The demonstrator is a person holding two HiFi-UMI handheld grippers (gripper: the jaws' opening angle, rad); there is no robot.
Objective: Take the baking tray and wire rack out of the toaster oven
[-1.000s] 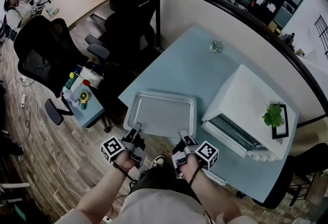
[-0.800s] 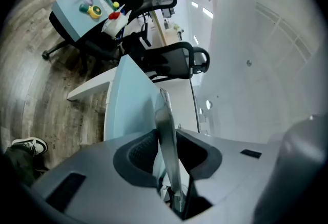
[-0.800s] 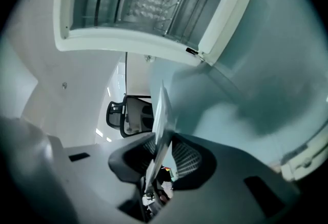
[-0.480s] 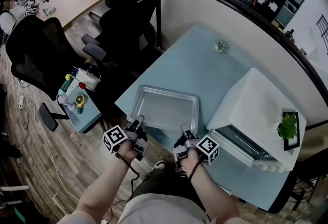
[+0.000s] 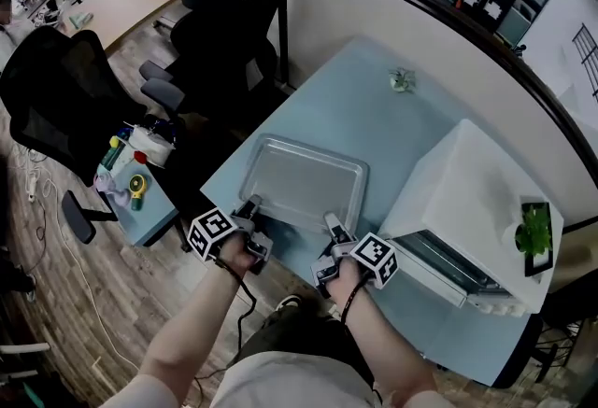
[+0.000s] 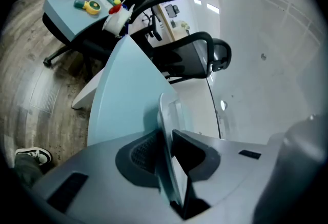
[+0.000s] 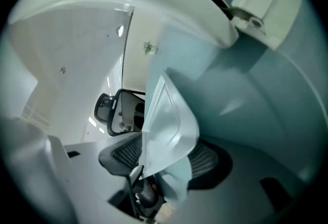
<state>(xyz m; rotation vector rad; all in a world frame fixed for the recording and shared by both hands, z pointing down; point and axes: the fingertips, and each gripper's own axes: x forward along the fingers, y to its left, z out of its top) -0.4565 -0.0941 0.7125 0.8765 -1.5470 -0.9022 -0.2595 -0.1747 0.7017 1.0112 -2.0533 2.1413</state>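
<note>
Head view shows the tray (image 5: 301, 180) lying flat on the near part of the table (image 5: 374, 107), just left of the oven (image 5: 472, 196). A second ago it was nearer the person, partly out past the table's near edge, so it has been carried further onto the table, and both grippers have moved with it.

The left gripper (image 5: 250, 207) is at the tray's near left corner. Its own view shows the jaws clenched on the rim, having just tightened a little. The right gripper (image 5: 330, 224) is at the near right corner. Its jaws have just been opening, and the right gripper view shows them standing apart with the rim loose between them, so that grip is released.

I judge the tray set down and its half of the task all but done, with only the left grip still to let go. The oven door looks open. The wire rack cannot be made out in any view; presumably it is still inside and comes next.
</note>
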